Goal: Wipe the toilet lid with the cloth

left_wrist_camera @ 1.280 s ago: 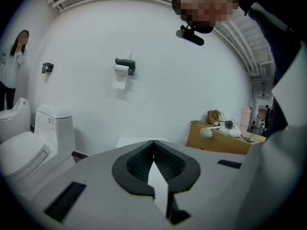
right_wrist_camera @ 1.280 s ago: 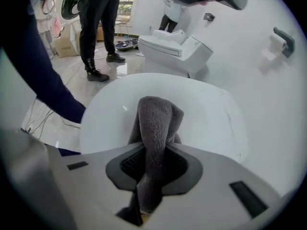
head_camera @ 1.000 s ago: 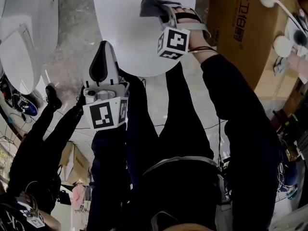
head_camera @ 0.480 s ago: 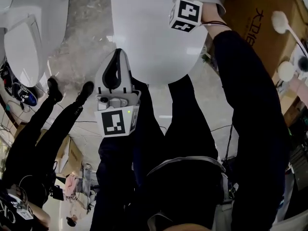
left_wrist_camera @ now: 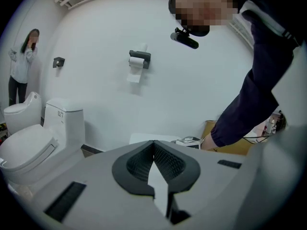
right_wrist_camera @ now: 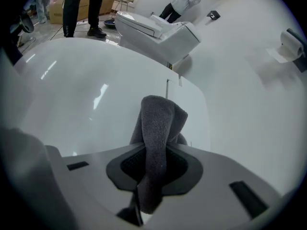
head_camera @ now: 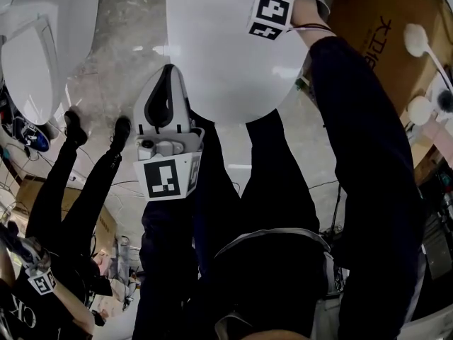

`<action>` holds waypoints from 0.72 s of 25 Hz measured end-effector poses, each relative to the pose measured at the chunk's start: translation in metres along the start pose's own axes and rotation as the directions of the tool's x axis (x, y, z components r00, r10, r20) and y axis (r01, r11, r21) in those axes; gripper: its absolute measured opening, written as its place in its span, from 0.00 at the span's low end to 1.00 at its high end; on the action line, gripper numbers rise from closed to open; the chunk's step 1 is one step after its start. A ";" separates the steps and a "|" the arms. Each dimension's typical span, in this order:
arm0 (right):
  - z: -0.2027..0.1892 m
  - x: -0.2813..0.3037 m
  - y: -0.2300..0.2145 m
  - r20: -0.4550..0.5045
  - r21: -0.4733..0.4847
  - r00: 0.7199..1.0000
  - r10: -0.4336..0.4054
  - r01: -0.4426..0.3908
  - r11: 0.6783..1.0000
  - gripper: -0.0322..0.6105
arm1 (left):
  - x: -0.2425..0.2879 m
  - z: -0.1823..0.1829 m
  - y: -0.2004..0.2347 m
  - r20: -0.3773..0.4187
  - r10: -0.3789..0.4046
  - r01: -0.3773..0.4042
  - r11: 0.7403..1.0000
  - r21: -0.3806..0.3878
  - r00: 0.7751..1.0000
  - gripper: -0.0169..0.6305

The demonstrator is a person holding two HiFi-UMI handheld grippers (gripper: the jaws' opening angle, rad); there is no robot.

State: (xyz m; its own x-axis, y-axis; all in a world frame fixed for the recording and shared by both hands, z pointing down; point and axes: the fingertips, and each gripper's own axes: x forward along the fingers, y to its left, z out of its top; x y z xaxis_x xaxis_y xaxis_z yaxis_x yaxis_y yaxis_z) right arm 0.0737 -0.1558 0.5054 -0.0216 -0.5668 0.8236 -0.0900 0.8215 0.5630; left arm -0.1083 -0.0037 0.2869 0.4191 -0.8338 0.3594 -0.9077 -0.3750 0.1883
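The grey cloth (right_wrist_camera: 156, 128) is pinched in the right gripper (right_wrist_camera: 152, 171) over the far part of the white toilet lid (head_camera: 219, 48), with the right arm stretched forward. The left gripper (head_camera: 164, 105), jaws together on nothing, hangs by the lid's near-left edge. Bare lid lies between them.

Dark sleeve (head_camera: 354, 119), dark trousers (head_camera: 276, 183); white left gripper (head_camera: 168, 73), black-white marker cube (head_camera: 164, 179).
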 end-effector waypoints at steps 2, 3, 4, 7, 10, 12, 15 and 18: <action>0.002 -0.005 0.008 0.001 0.002 1.000 0.010 -0.010 1.000 0.16 | -0.001 0.001 0.000 0.004 -0.003 0.003 1.000 0.001 1.000 0.05; 0.004 -0.008 0.014 0.002 0.000 1.000 0.016 -0.016 1.000 0.16 | -0.002 0.002 0.000 0.006 -0.005 0.005 1.000 0.002 1.000 0.05; 0.005 -0.012 0.020 0.003 -0.001 1.000 0.021 -0.021 1.000 0.16 | -0.003 0.002 0.000 0.009 -0.007 0.007 1.000 0.004 1.000 0.05; 0.010 -0.026 0.043 0.010 -0.002 0.999 0.037 -0.037 0.999 0.16 | -0.008 0.002 0.003 0.022 -0.006 0.006 1.000 0.011 1.000 0.05; 0.018 -0.043 0.070 0.019 0.001 0.998 0.052 -0.052 0.999 0.16 | -0.016 0.002 0.008 0.041 -0.001 0.001 1.000 0.009 0.999 0.05; 0.025 -0.055 0.091 0.026 0.000 0.997 0.071 -0.071 0.997 0.16 | -0.022 -0.001 0.010 0.045 -0.006 0.006 1.000 0.008 0.999 0.05; 0.035 -0.076 0.128 0.040 -0.005 0.994 0.106 -0.106 0.994 0.16 | -0.032 -0.005 0.006 0.049 -0.023 0.022 1.000 0.014 0.999 0.05; 0.046 -0.098 0.167 0.053 -0.010 0.990 0.133 -0.133 0.991 0.16 | -0.042 -0.007 0.001 0.055 -0.046 0.045 0.999 0.021 0.997 0.05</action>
State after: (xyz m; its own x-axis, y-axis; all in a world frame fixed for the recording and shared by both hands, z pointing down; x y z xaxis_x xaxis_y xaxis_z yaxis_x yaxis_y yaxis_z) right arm 0.0152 0.0340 0.5157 -0.0864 -0.4550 0.8863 -0.0764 0.8900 0.4495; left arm -0.1268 0.0341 0.2785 0.4588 -0.8366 0.2993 -0.8881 -0.4209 0.1849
